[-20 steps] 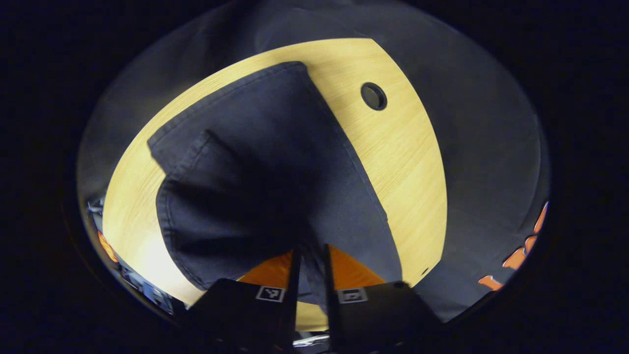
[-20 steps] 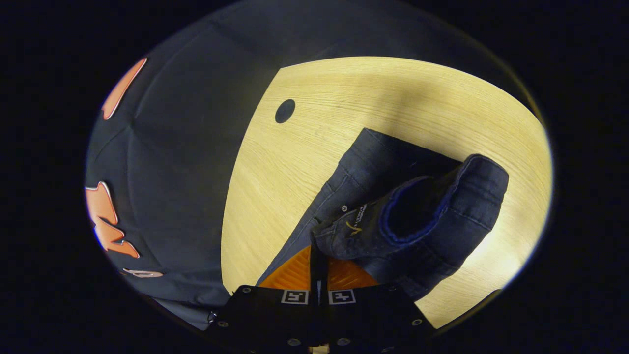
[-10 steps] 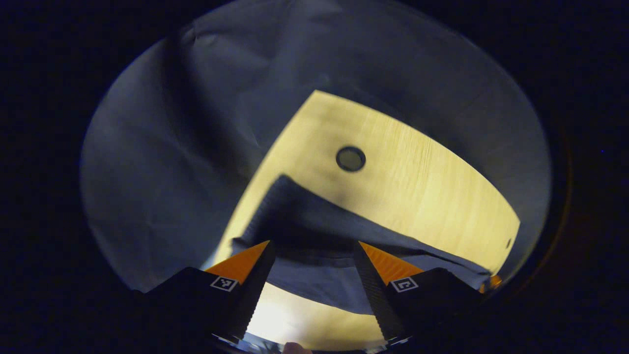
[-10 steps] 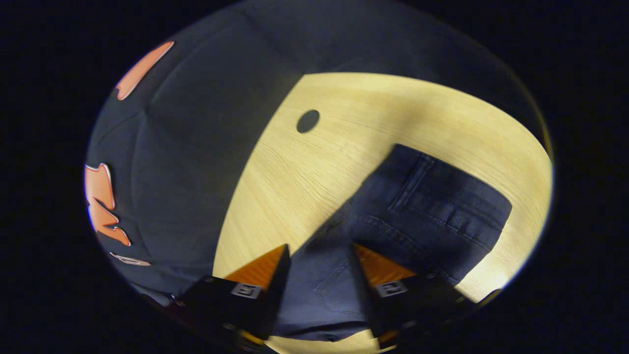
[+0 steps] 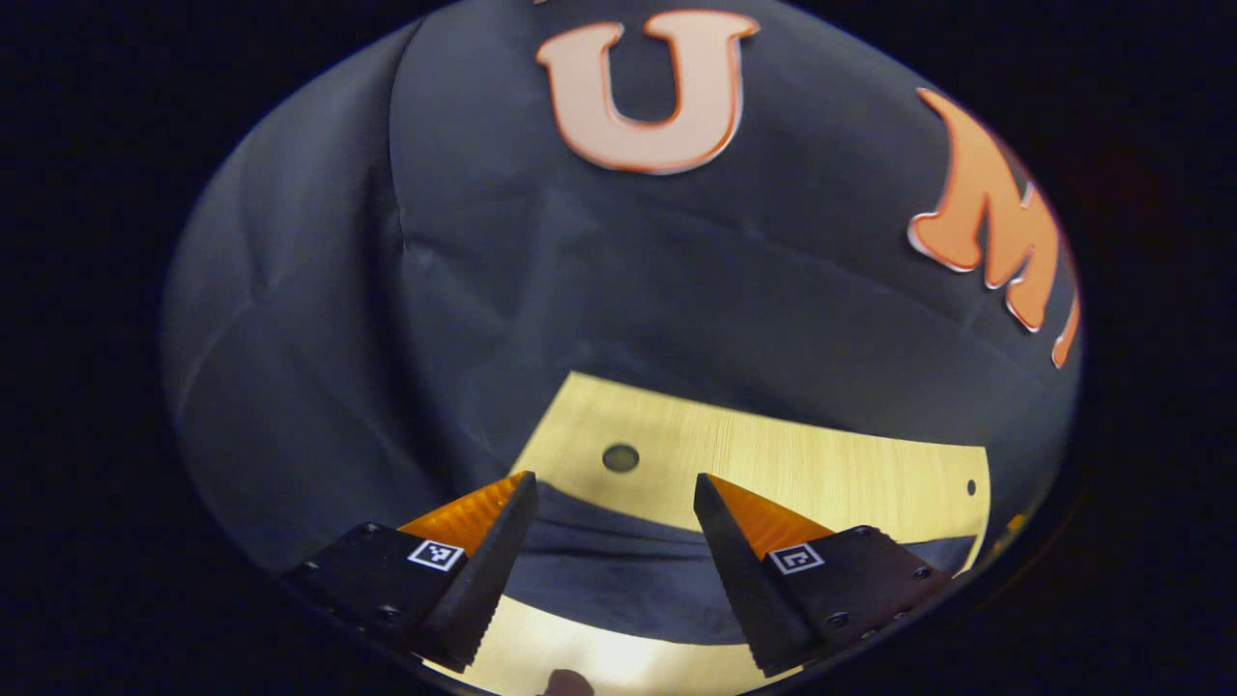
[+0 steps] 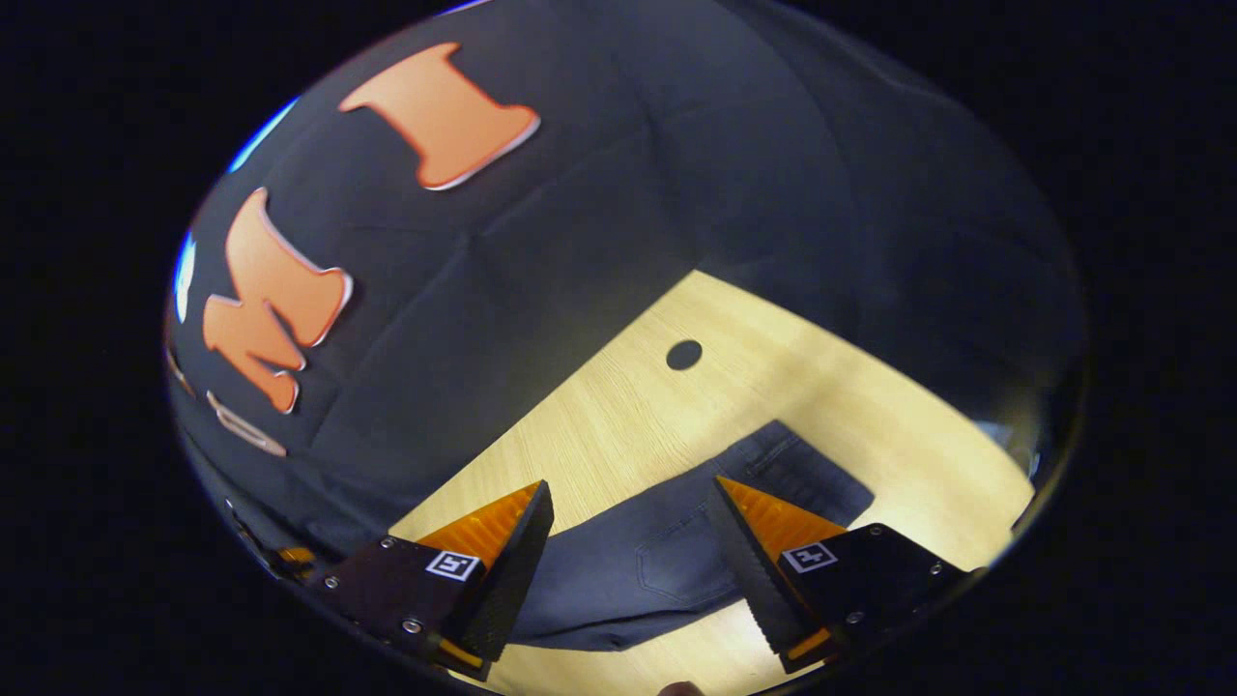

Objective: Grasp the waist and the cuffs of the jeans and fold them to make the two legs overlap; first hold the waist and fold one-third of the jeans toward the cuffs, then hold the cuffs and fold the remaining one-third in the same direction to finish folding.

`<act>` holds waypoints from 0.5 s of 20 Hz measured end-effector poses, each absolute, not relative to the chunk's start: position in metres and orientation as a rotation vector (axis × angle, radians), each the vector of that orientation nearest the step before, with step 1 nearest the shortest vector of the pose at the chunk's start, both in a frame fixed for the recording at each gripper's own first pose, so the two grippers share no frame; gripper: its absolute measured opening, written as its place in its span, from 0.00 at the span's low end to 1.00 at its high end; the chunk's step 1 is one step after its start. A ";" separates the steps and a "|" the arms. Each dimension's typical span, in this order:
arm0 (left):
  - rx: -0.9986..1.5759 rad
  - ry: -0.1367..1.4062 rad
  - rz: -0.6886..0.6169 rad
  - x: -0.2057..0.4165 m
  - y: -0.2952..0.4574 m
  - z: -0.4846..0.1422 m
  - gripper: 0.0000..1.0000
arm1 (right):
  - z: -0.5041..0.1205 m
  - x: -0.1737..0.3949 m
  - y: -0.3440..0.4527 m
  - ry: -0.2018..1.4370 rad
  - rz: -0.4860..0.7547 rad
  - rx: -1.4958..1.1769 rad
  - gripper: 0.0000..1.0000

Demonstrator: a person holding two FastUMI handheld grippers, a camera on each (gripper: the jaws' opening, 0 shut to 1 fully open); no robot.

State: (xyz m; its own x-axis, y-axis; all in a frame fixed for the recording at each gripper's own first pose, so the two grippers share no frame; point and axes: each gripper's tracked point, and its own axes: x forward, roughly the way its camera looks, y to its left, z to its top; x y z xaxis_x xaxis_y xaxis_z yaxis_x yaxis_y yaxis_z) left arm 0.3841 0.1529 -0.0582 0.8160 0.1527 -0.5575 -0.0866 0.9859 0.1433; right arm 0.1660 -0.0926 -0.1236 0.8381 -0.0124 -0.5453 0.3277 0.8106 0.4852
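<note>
The dark blue jeans point(image 6: 643, 565) lie folded flat on the light wooden table point(image 6: 821, 406), a back pocket facing up in the right gripper view. My right gripper point(image 6: 630, 503) hangs open above them, holding nothing. In the left gripper view the jeans point(image 5: 609, 570) appear as a dark folded band across the table point(image 5: 792, 474). My left gripper point(image 5: 611, 493) is open too, raised off the cloth with empty space between its fingers.
A round cable hole point(image 5: 619, 457) sits in the table beyond the jeans, also seen as a hole point(image 6: 683, 354) in the right gripper view. The booth's black cloth wall point(image 5: 618, 280) rises close behind the table's far edge.
Both grippers let go of the jeans and opened, then lifted and tilted up toward the wall. The jeans dropped flat onto the table.
</note>
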 end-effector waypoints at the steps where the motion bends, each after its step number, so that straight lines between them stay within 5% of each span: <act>1: 0.104 0.555 0.096 0.378 0.142 -0.045 0.98 | -0.107 0.158 -0.090 0.525 -0.184 0.556 0.98; 10: -0.116 0.087 -0.262 0.287 0.056 0.092 0.98 | 0.004 0.103 -0.068 0.183 -0.146 -0.083 0.98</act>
State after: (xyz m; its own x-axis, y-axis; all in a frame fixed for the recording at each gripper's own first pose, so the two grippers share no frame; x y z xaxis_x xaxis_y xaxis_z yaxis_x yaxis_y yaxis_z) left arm 0.2874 0.0557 0.0923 0.9622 -0.2630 -0.0708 0.2530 0.9593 -0.1253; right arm 0.1032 -0.0685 0.0036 0.9727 -0.1522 -0.1754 0.1372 0.9860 -0.0951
